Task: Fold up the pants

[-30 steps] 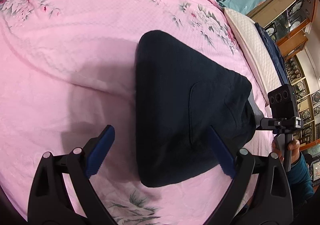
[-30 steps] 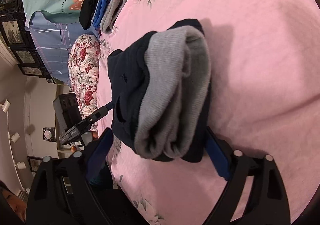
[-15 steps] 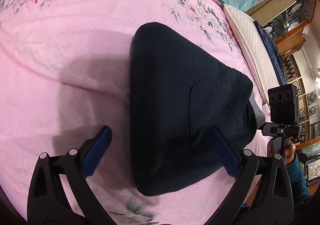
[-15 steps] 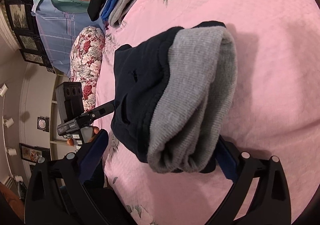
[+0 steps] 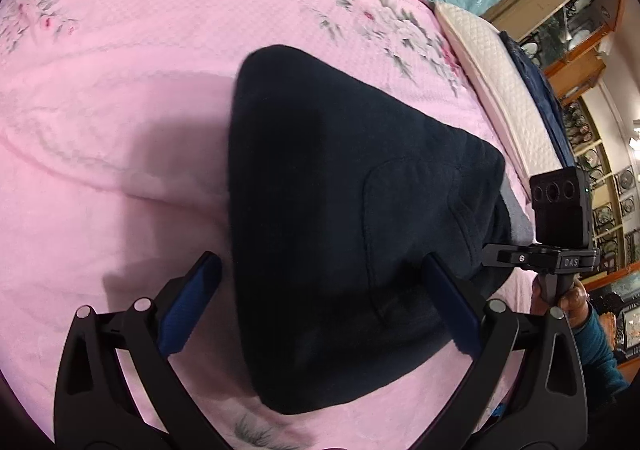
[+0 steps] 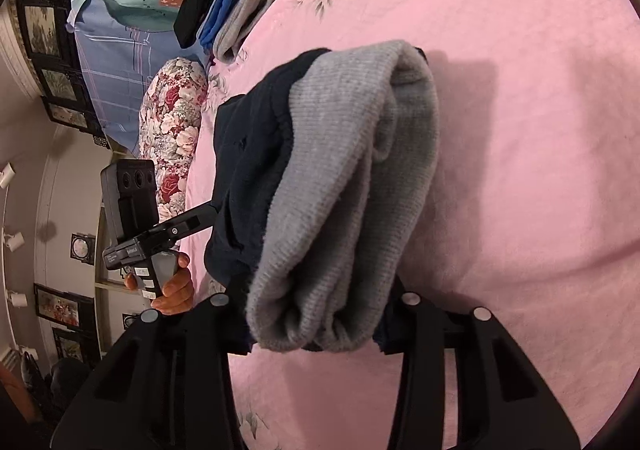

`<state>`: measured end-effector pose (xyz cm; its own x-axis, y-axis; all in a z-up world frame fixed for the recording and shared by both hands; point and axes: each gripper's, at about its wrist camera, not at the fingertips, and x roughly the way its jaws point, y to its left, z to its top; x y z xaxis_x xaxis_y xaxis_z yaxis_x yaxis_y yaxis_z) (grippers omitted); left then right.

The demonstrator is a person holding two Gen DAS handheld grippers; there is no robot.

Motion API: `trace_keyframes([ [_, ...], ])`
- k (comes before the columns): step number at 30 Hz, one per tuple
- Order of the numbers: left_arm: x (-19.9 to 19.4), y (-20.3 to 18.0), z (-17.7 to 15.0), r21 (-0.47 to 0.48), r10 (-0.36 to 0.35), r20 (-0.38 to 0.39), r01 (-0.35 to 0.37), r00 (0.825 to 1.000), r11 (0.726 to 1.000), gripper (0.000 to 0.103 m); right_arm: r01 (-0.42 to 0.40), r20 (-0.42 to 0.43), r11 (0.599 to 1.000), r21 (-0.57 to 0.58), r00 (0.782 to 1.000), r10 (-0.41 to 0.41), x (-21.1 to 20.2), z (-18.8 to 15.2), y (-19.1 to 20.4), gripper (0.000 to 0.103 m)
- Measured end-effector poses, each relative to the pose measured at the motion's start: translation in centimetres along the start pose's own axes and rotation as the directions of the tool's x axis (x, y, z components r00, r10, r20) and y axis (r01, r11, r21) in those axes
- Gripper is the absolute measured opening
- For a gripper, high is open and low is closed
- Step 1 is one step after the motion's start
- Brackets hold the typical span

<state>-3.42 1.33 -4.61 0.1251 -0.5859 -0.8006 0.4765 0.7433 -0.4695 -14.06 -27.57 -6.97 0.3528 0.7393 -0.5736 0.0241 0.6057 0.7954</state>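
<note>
Pink bedspread point(image 5: 120, 153) under folded pants point(image 5: 340, 234), bundle between both jaws. Left gripper point(image 5: 320, 306) spread, straddling the bundle. Right gripper point(image 6: 316, 334) pinching grey waistband point(image 6: 344, 201). I'd lift evenly, keeping folds stacked.

"DAS" on claw mount point(image 5: 568, 261) (faint)

Right gripper point(image 6: 316, 334) fingers point(image 6: 394, 330) now closed onto the pants' point(image 6: 340, 185) grey waistband point(image 6: 344, 209).

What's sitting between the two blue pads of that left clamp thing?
In the left wrist view, the folded dark pants lie between the open left hand-held gripper's blue pads, on the pink bedspread.
</note>
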Motion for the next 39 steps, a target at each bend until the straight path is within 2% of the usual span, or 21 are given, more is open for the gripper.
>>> trace_keyframes([
  [4, 0.4, -0.6, -0.1, 0.000, -0.045, 0.011, 0.045, 0.999, 0.999, 0.101, -0.010, 0.001, 1.000, -0.008, 1.000, 0.010, -0.3, -0.1, -0.2, 0.041],
  [7, 0.6, -0.3, 0.2, -0.062, -0.136, 0.008, 0.136, 0.991, 0.989, 0.100, -0.021, -0.003, 1.000, -0.006, 1.000, 0.021, -0.4, 0.2, -0.3, 0.041],
  [8, 0.6, -0.1, 0.3, -0.081, -0.166, 0.013, 0.166, 0.986, 0.983, 0.095, -0.023, -0.004, 1.000, -0.006, 1.000, 0.023, -0.3, 0.3, -0.3, 0.041],
  [9, 0.5, 0.0, 0.4, -0.095, -0.192, 0.014, 0.192, 0.981, 0.977, 0.081, -0.027, -0.004, 1.000, -0.004, 1.000, 0.026, -0.3, 0.3, -0.3, 0.041],
  [12, 0.0, 1.0, 0.4, -0.138, -0.212, 0.029, 0.214, 0.977, 0.967, 0.060, -0.042, -0.004, 0.999, 0.004, 0.999, 0.042, -0.4, 0.3, -0.6, 0.040],
  [13, -0.1, 1.2, 0.3, -0.143, -0.207, 0.028, 0.209, 0.978, 0.967, 0.056, -0.042, -0.005, 0.999, 0.004, 0.999, 0.042, -0.4, 0.2, -0.6, 0.040],
  [16, 0.2, 1.5, -0.1, -0.147, -0.190, 0.016, 0.191, 0.982, 0.971, 0.056, -0.033, -0.011, 0.999, -0.004, 0.999, 0.033, -0.4, 0.2, -0.5, 0.042],
  [19, 0.4, 1.1, -0.2, -0.119, -0.170, -0.002, 0.168, 0.985, 0.979, 0.063, -0.010, -0.011, 1.000, -0.004, 1.000, 0.010, -0.3, 0.2, -0.1, 0.045],
  [20, 0.5, 1.0, -0.1, -0.110, -0.171, -0.006, 0.169, 0.985, 0.980, 0.067, -0.005, -0.010, 1.000, -0.006, 1.000, 0.005, -0.3, 0.2, 0.0, 0.047],
  [23, 1.0, 0.1, 0.1, -0.091, -0.180, -0.006, 0.178, 0.984, 0.980, 0.088, 0.008, -0.011, 1.000, -0.016, 1.000, -0.008, 0.0, 0.3, 0.1, 0.047],
  [24, 1.3, -0.7, 0.3, -0.065, -0.152, -0.004, 0.152, 0.988, 0.986, 0.088, 0.010, -0.009, 1.000, -0.021, 1.000, -0.010, 0.1, 0.3, 0.2, 0.047],
  [26, 1.8, -2.3, 0.4, 0.002, -0.092, -0.002, 0.092, 0.996, 0.996, 0.087, 0.011, -0.004, 0.999, -0.030, 1.000, -0.011, 0.2, 0.3, 0.2, 0.047],
  [28, 1.6, -2.1, 0.3, 0.012, -0.088, 0.001, 0.088, 0.996, 0.996, 0.075, 0.003, 0.004, 0.999, -0.039, 1.000, -0.003, 0.0, 0.2, 0.1, 0.044],
  [30, 1.2, -0.7, 0.5, -0.034, -0.133, 0.004, 0.133, 0.991, 0.991, 0.058, -0.005, 0.006, 0.999, -0.045, 1.000, 0.005, 0.0, 0.2, 0.1, 0.044],
  [32, 0.8, 0.9, 0.4, -0.092, -0.193, 0.010, 0.193, 0.981, 0.977, 0.052, -0.011, 0.005, 0.999, -0.040, 1.000, 0.011, -0.1, 0.2, 0.0, 0.044],
  [35, 0.8, 1.7, 0.2, -0.116, -0.237, 0.016, 0.237, 0.971, 0.965, 0.052, -0.030, -0.003, 0.999, -0.030, 1.000, 0.030, -0.1, 0.3, -0.1, 0.045],
  [37, 1.0, 2.2, 0.1, -0.133, -0.259, 0.008, 0.257, 0.966, 0.957, 0.063, -0.047, -0.012, 0.999, -0.014, 0.999, 0.047, -0.1, 0.5, -0.3, 0.046],
  [39, 1.1, 2.8, 0.0, -0.166, -0.298, 0.010, 0.296, 0.954, 0.941, 0.064, -0.036, -0.012, 0.999, -0.008, 0.999, 0.036, -0.1, 0.5, -0.1, 0.047],
])
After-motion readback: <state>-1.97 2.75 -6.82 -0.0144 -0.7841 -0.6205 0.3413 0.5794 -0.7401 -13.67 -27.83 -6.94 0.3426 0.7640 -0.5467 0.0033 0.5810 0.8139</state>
